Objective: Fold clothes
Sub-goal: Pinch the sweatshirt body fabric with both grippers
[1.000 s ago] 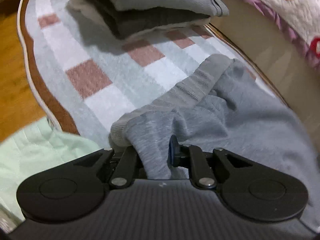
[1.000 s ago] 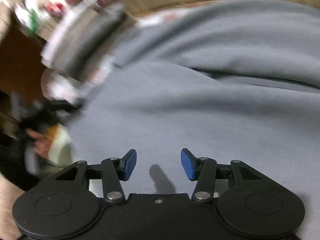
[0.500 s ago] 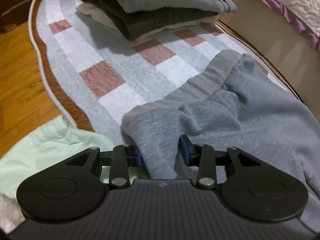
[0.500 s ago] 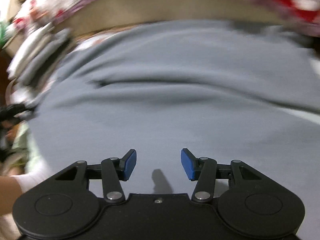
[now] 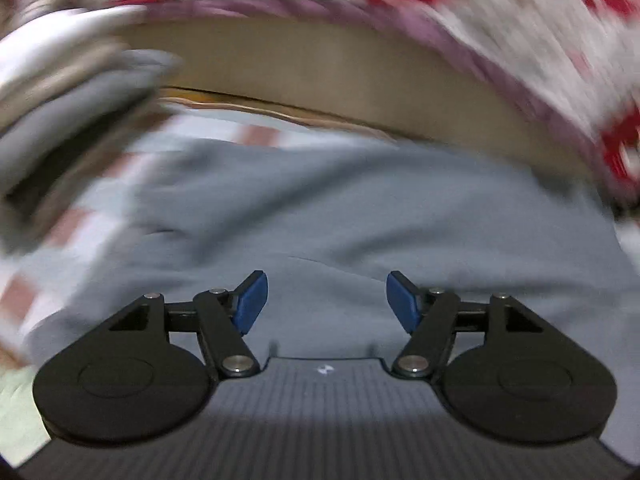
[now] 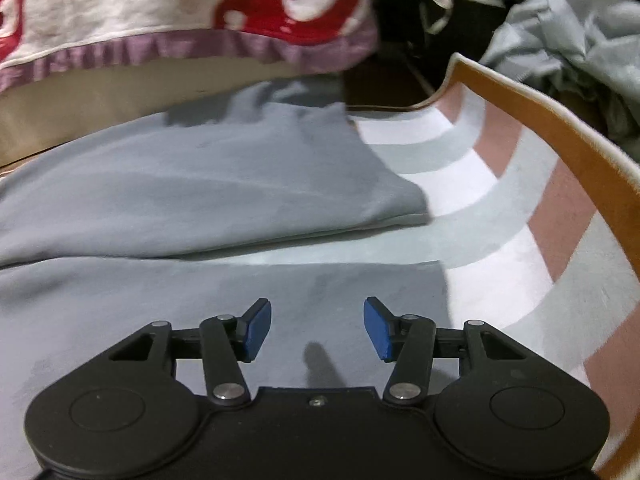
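A grey sweatshirt (image 5: pixel 360 216) lies spread on a checked rug (image 6: pixel 500 208). In the blurred left wrist view my left gripper (image 5: pixel 323 300) is open and empty just above the grey cloth. In the right wrist view the sweatshirt (image 6: pixel 180 200) lies in two folded layers, its edge ending on the rug at the right. My right gripper (image 6: pixel 317 330) is open and empty, low over the near layer.
A stack of folded clothes (image 5: pixel 68 120) sits at the left on the rug. A bed side with a white, red and purple quilt (image 6: pixel 180 28) runs along the back. A heap of loose clothes (image 6: pixel 560 40) lies beyond the rug's brown border (image 6: pixel 560 120).
My left gripper has let go of the sweatshirt's cuff, opened wide and swung right toward the bed. My right gripper stayed open and swung right to the sweatshirt's edge.
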`<state>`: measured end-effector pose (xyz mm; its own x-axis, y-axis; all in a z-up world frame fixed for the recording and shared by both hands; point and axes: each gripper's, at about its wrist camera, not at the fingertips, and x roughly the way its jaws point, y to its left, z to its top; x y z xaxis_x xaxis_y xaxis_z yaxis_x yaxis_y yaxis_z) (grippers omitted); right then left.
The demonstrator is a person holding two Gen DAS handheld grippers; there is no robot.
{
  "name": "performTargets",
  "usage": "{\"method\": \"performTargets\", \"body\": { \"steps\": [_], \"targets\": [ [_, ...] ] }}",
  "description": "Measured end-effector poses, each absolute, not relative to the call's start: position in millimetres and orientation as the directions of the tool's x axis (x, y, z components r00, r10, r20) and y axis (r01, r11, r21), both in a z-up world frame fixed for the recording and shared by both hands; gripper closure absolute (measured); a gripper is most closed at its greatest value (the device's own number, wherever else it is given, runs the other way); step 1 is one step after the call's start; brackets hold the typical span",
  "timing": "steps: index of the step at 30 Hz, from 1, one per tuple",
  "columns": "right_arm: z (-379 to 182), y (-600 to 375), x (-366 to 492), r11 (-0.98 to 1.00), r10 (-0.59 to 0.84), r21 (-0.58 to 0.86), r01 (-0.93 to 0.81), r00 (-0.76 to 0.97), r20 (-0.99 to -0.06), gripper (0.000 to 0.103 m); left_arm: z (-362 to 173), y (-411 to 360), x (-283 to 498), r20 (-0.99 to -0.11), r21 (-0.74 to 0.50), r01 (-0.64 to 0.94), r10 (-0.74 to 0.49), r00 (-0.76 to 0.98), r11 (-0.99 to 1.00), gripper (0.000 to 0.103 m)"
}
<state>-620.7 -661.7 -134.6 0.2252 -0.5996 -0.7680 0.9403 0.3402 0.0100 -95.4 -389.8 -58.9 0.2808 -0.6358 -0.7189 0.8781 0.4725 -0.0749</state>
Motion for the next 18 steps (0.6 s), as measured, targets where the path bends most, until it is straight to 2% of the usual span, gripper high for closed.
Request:
{"method": "performTargets", "body": {
  "steps": [2, 4, 8, 12, 17, 18],
  "targets": [
    [-140, -668, -626, 0.361, -0.611, -0.032, 0.932, 0.210, -0.764, 0.046, -78, -421, -109, -0.728, 0.043, 0.922, -0.620, 0.293, 0.385, 0.038],
    [-144, -674, -633, 0.372, -0.619, -0.064, 0.926, 0.196, -0.760, 0.046, -97, -445, -113, -0.740, 0.110, 0.938, -0.603, 0.299, 0.330, 0.038],
    [-145, -679, -654, 0.323, -0.633, -0.068, 0.944, 0.162, -0.757, 0.045, -122, -463, -103, -0.781, 0.032, 0.957, -0.589, 0.205, 0.290, 0.038],
    [-154, -689, -666, 0.302, -0.634, -0.058, 0.952, 0.155, -0.758, 0.038, -133, -462, -97, -0.809, -0.023, 0.963, -0.572, 0.140, 0.268, 0.035],
    [-178, -703, -665, 0.298, -0.625, -0.026, 0.954, 0.174, -0.761, 0.033, -144, -455, -117, -0.802, 0.057, 0.980, -0.576, 0.158, 0.190, 0.027],
    [-180, -703, -665, 0.307, -0.629, 0.002, 0.952, 0.205, -0.750, 0.038, -148, -456, -122, -0.804, 0.078, 0.980, -0.571, 0.170, 0.182, 0.028]
  ]
}}
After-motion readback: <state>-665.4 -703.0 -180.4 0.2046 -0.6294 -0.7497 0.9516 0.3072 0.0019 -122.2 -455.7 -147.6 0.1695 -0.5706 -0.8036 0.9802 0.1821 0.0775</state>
